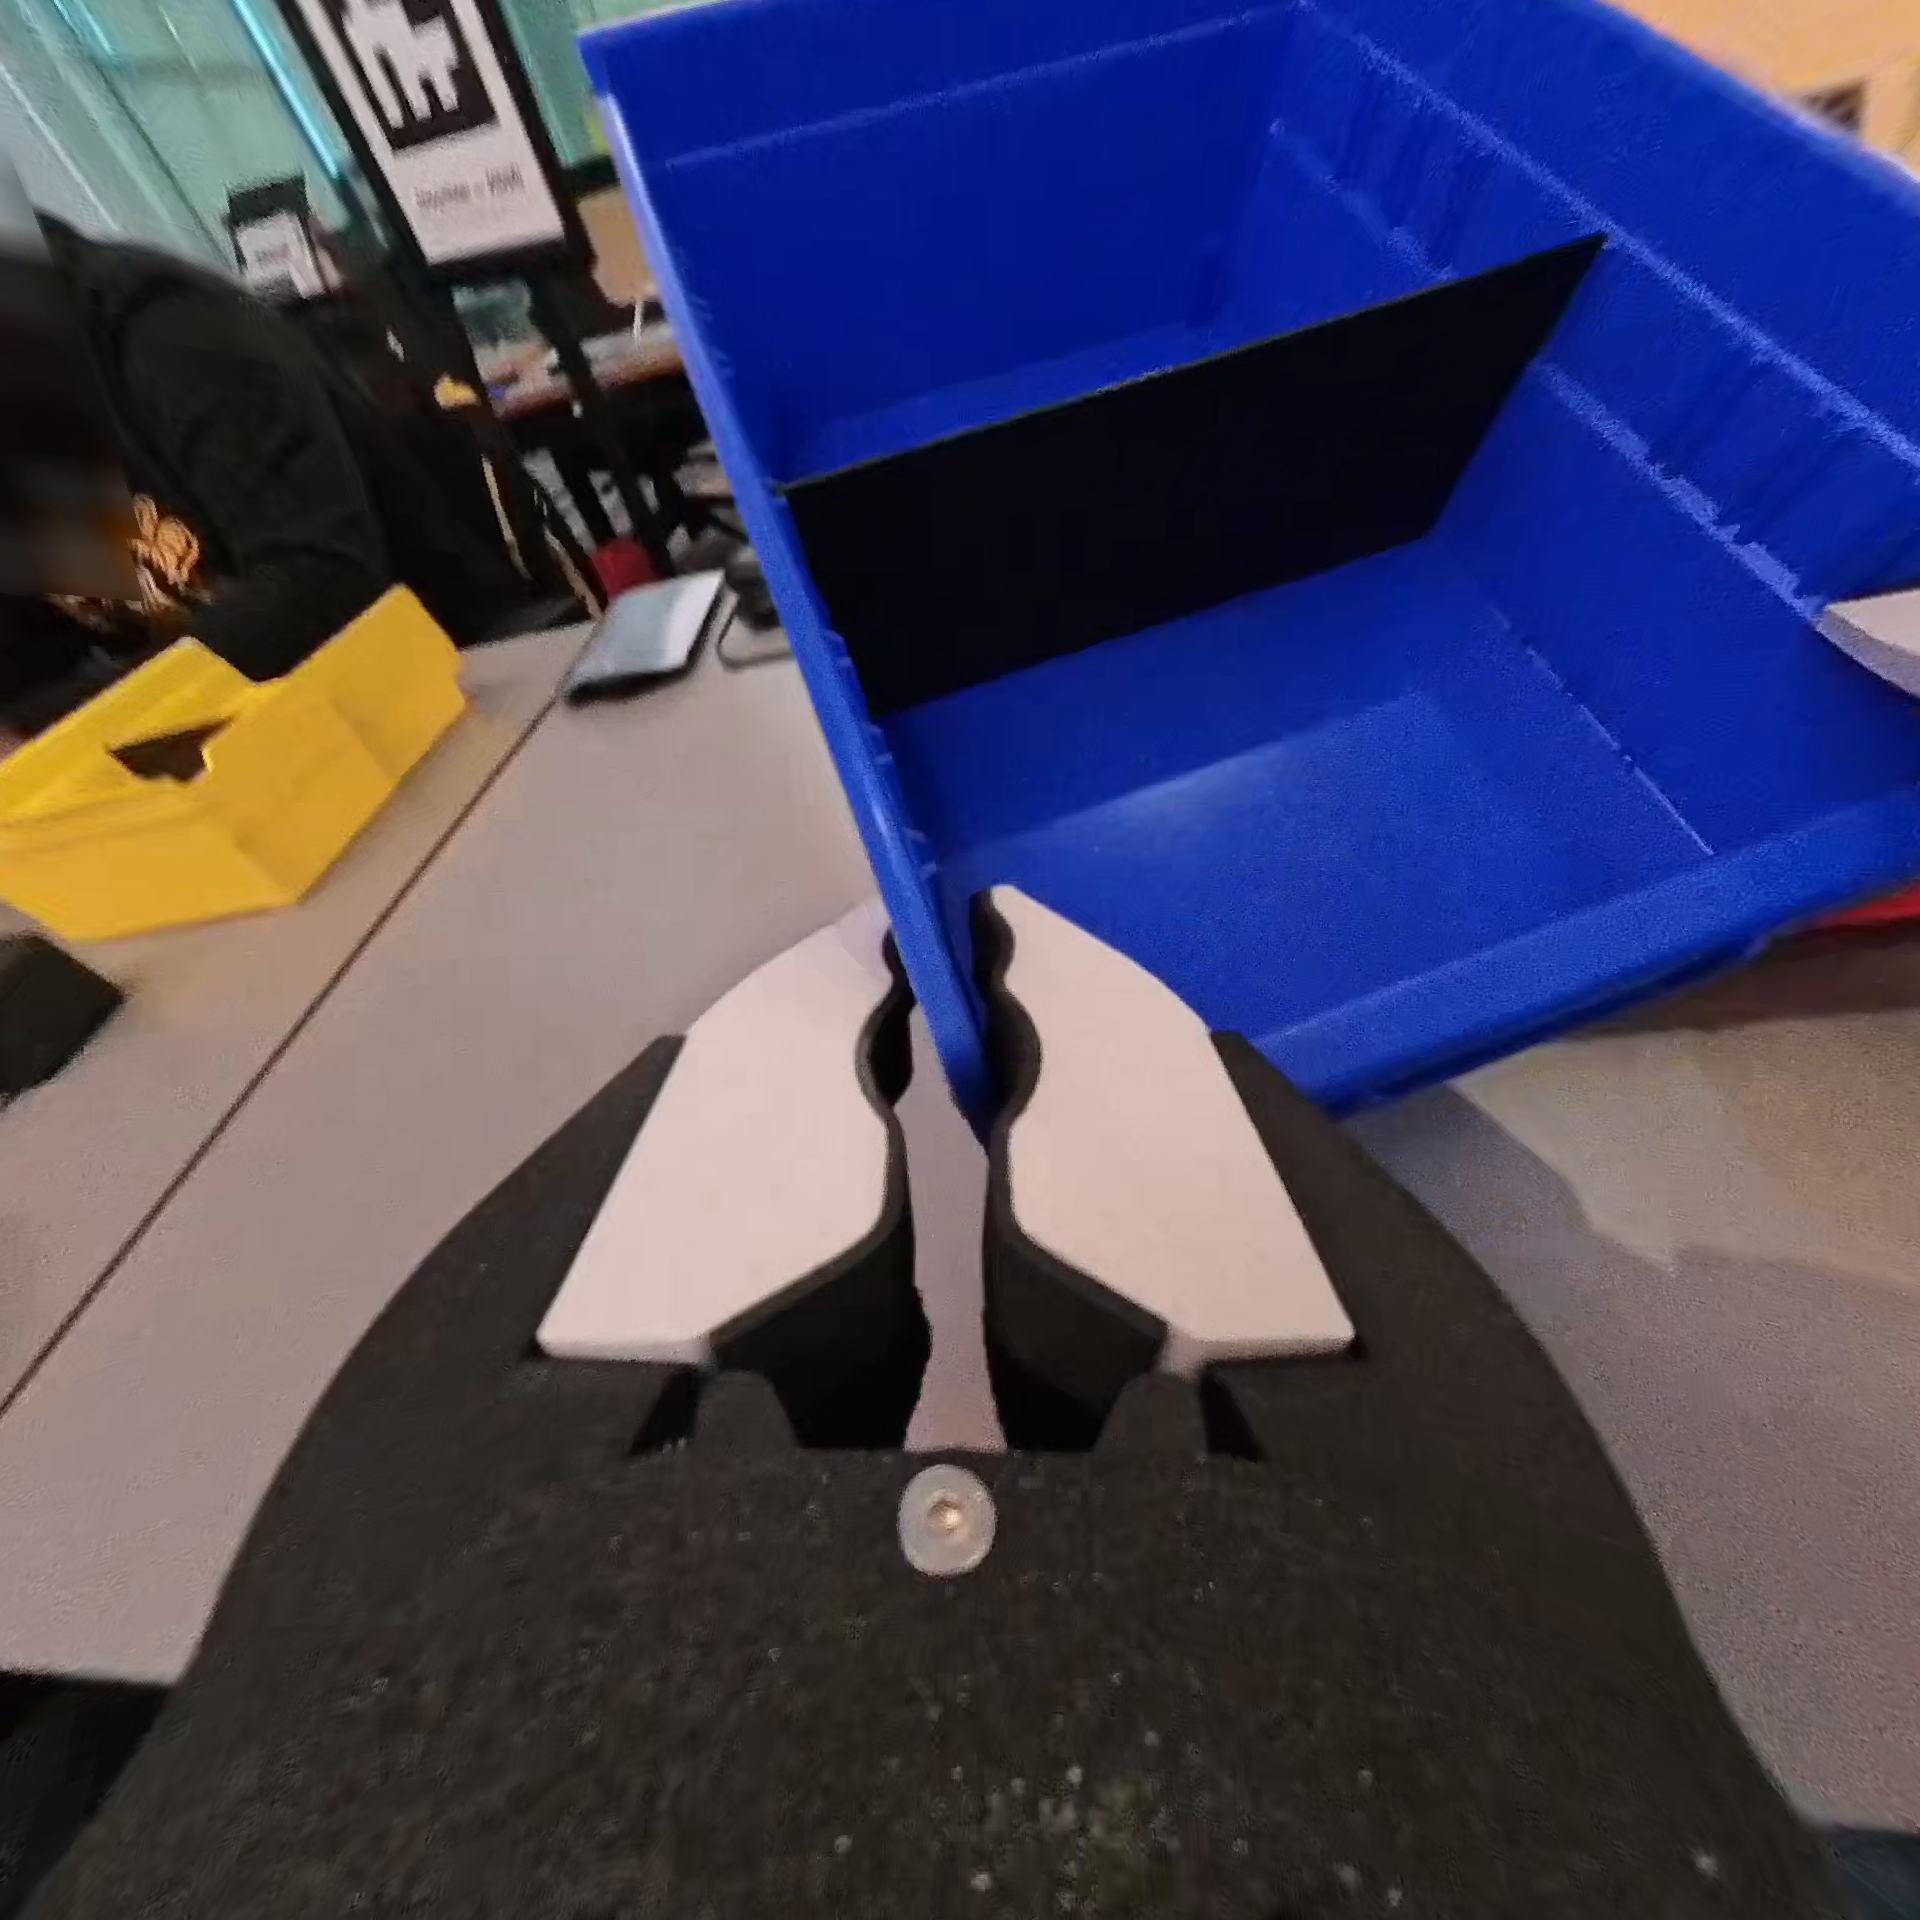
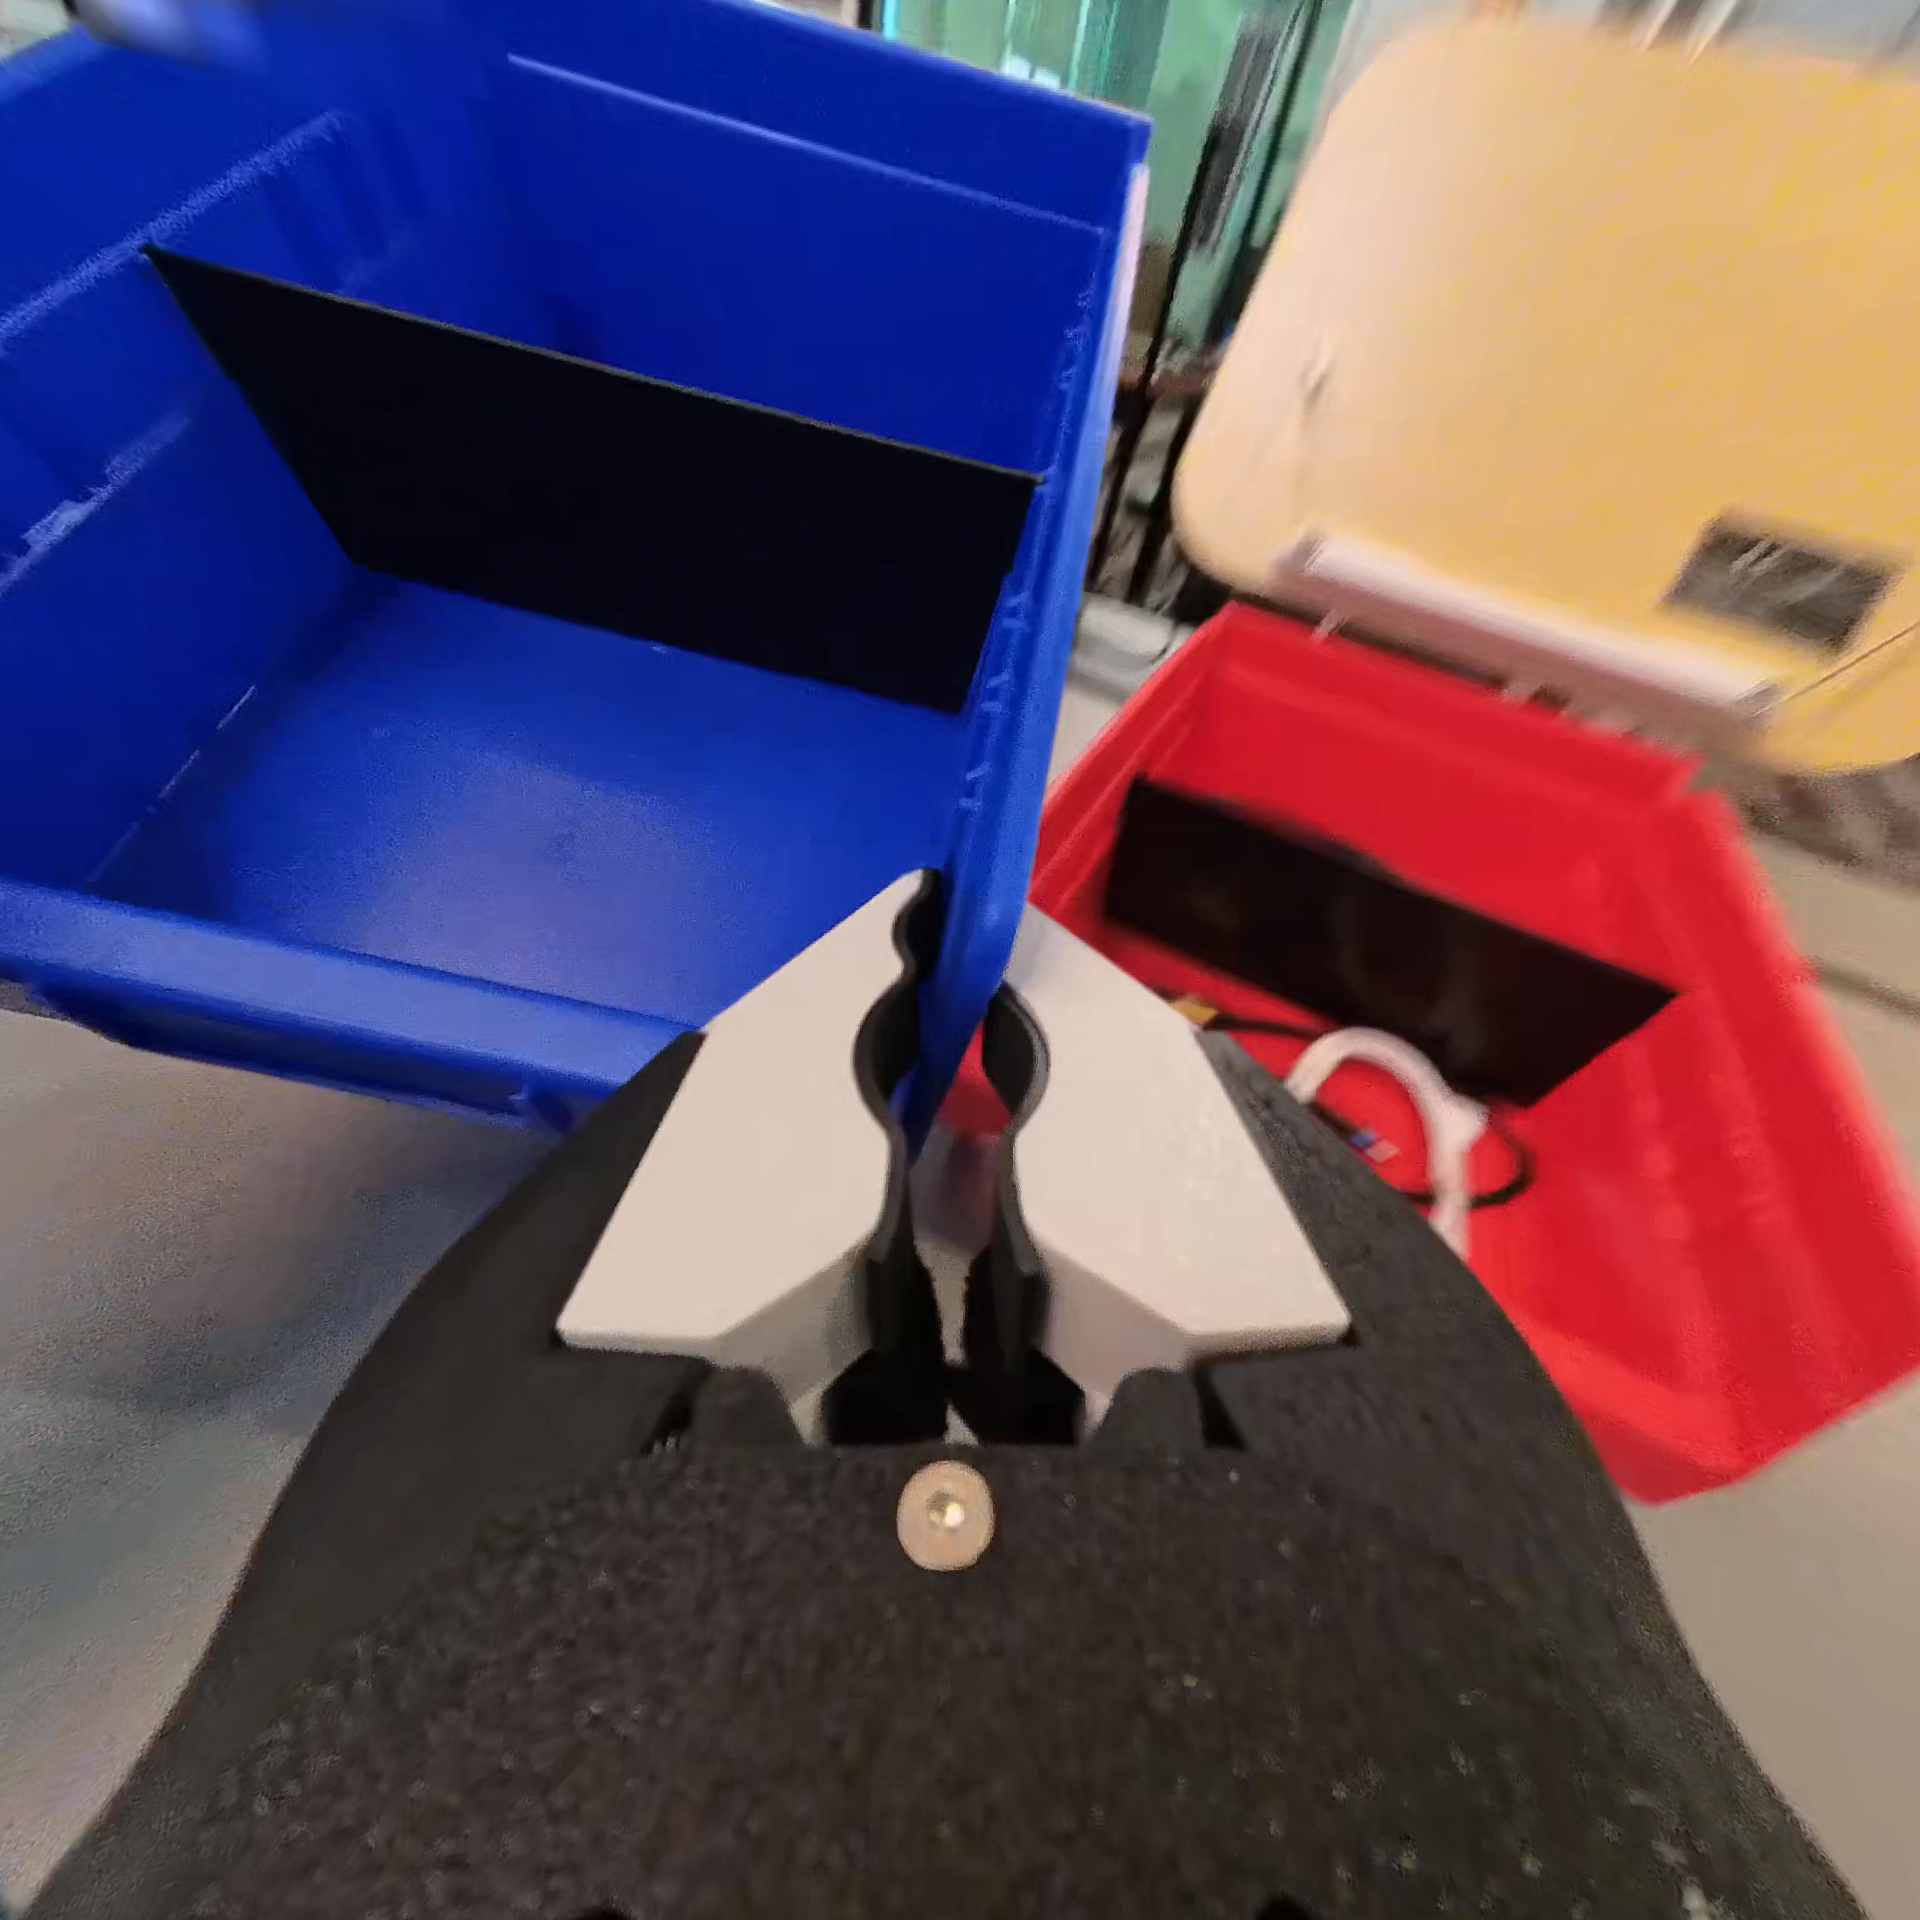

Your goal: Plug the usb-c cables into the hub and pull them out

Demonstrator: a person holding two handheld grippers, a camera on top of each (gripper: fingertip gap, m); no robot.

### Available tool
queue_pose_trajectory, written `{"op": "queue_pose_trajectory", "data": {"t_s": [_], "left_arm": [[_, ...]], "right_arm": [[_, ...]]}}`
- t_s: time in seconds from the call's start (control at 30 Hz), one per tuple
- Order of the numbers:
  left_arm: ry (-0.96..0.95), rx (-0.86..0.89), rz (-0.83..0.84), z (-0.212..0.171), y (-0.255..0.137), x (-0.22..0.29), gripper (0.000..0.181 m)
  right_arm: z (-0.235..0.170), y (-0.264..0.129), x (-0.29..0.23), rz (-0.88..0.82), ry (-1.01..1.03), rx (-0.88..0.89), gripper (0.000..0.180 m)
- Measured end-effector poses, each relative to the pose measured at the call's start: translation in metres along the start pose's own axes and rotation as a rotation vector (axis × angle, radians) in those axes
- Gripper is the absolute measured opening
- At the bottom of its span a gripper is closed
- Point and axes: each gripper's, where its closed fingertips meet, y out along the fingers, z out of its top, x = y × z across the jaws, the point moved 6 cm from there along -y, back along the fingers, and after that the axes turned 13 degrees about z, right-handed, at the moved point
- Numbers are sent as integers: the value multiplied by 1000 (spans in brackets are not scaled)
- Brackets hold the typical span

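A blue bin (image 1: pixel 1299 790) with a black divider (image 1: pixel 1143 520) fills both views, and what shows of its two compartments is empty. My left gripper (image 1: pixel 940 935) is shut on the bin's left side wall near the front corner. My right gripper (image 2: pixel 966 935) is shut on the bin's (image 2: pixel 468 810) right side wall. One pale finger of the right gripper shows at the far wall in the left wrist view (image 1: pixel 1870 634). A white cable (image 2: pixel 1455 1132) and thin dark wires lie in a red bin (image 2: pixel 1714 1195) to the right. No hub shows.
The grey table (image 1: pixel 416 1039) carries a yellow bin (image 1: pixel 229 769) at the far left, with a person in dark clothes (image 1: pixel 208 416) behind it. A flat grey device (image 1: pixel 655 634) lies beyond. A large beige rounded object (image 2: pixel 1610 364) stands behind the red bin. My right fingertips sit around 20 cm from my left ones.
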Motion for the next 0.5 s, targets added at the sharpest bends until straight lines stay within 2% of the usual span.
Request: {"op": "queue_pose_trajectory", "data": {"t_s": [0.17, 0.27, 0.37, 0.5], "left_arm": [[-32, 204, -109, 96, 16, 53, 8], [-182, 290, -222, 151, 19, 115, 7], [-167, 341, -301, 185, 26, 197, 4], [-186, 217, -440, 181, 39, 318, 4]], "right_arm": [[70, -45, 72, -199, -86, 148, 3], [92, -84, 135, -337, -93, 190, 3], [90, -131, 200, -498, -107, 227, 3], [56, -184, 283, -653, -63, 125, 3]]}}
